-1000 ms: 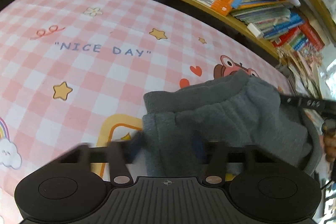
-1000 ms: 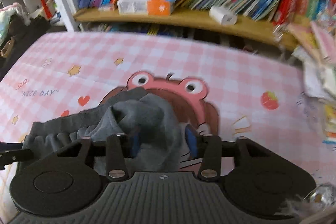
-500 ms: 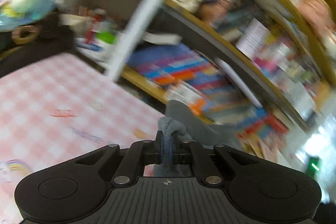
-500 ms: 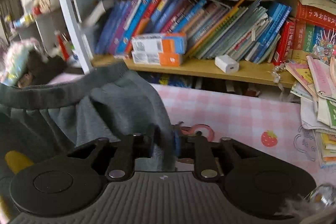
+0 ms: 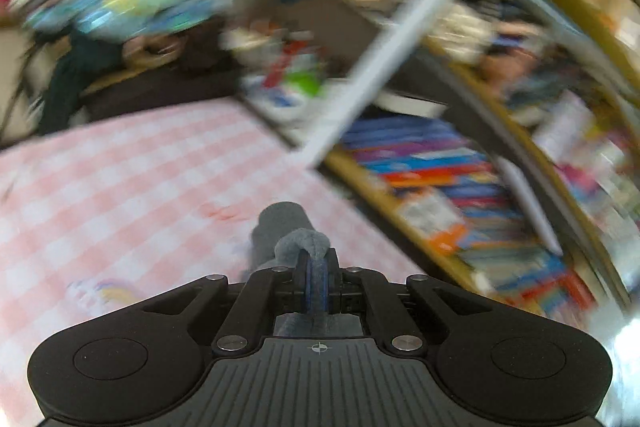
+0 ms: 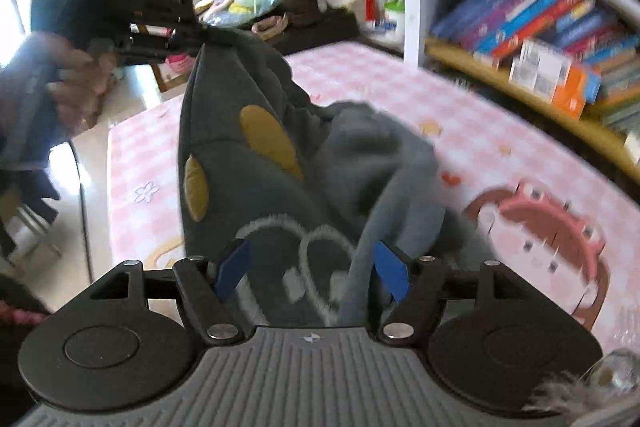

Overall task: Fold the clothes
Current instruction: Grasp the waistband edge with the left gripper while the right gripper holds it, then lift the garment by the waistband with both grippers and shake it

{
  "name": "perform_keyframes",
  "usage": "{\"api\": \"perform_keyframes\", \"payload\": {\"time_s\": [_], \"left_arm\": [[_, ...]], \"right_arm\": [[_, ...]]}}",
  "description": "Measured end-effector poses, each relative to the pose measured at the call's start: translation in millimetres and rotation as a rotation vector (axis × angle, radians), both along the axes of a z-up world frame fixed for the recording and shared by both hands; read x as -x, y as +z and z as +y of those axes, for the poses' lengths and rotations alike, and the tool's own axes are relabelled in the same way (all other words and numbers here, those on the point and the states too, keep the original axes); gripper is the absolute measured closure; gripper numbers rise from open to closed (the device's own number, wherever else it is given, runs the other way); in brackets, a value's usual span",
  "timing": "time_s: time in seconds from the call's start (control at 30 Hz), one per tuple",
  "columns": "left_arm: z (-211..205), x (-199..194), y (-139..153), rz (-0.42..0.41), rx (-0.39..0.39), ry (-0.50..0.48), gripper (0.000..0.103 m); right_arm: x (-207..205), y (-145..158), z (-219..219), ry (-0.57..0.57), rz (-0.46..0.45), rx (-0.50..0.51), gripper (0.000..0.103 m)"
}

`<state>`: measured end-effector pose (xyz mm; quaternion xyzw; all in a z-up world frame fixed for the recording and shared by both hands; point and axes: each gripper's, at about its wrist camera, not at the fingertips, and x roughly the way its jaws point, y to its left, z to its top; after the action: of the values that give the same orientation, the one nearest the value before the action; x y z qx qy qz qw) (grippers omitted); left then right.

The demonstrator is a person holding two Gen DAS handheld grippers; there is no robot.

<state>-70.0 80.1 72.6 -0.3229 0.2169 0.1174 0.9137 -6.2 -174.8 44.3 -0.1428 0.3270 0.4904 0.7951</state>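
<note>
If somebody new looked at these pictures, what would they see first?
Probably the dark grey garment with yellow patches, hanging in the air over the pink checked mat. The left gripper, up at the top left in the right wrist view, pinches its top edge, while the right gripper has its jaws apart around the lower cloth. Behind, on the right, is a shelf crammed with colourful books.

the left tongs (image 5: 318,277) pinch a fold of grey garment (image 5: 298,241) above the pink checked table (image 5: 120,195), bookshelf (image 5: 460,187) blurred beyond.
</note>
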Motion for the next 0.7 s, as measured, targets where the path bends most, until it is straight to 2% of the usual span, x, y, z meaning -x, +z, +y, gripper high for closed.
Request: {"api": "perform_keyframes", "payload": {"time_s": [0.1, 0.13, 0.17, 0.23, 0.3, 0.47, 0.57, 0.7], "left_arm": [[-35, 3, 24, -0.071, -0.165, -0.21, 0.099], [-50, 4, 30, -0.081, -0.244, -0.299, 0.099], [-63, 6, 33, -0.081, -0.296, -0.375, 0.099], [-80, 11, 28, -0.054, -0.346, -0.477, 0.099], [-78, 18, 18, -0.03, -0.331, -0.459, 0.099], [-12, 48, -16, 0.074, -0.131, -0.181, 0.099], [35, 61, -45, 0.192, -0.011, -0.028, 0.099], [62, 68, -79, 0.3, 0.044, 0.007, 0.099]], "right_arm": [[-28, 16, -6, -0.098, -0.012, -0.06, 0.035], [-39, 21, -8, -0.124, -0.025, -0.066, 0.034], [-49, 26, -10, -0.146, -0.047, -0.055, 0.032], [-71, 31, -6, -0.16, -0.09, 0.004, 0.031], [-86, 32, 3, -0.157, -0.112, 0.044, 0.031], [-105, 27, 40, -0.104, -0.111, 0.09, 0.031], [-116, 24, 62, -0.072, -0.11, 0.117, 0.032], [-128, 15, 103, -0.021, -0.096, 0.169, 0.032]]}}
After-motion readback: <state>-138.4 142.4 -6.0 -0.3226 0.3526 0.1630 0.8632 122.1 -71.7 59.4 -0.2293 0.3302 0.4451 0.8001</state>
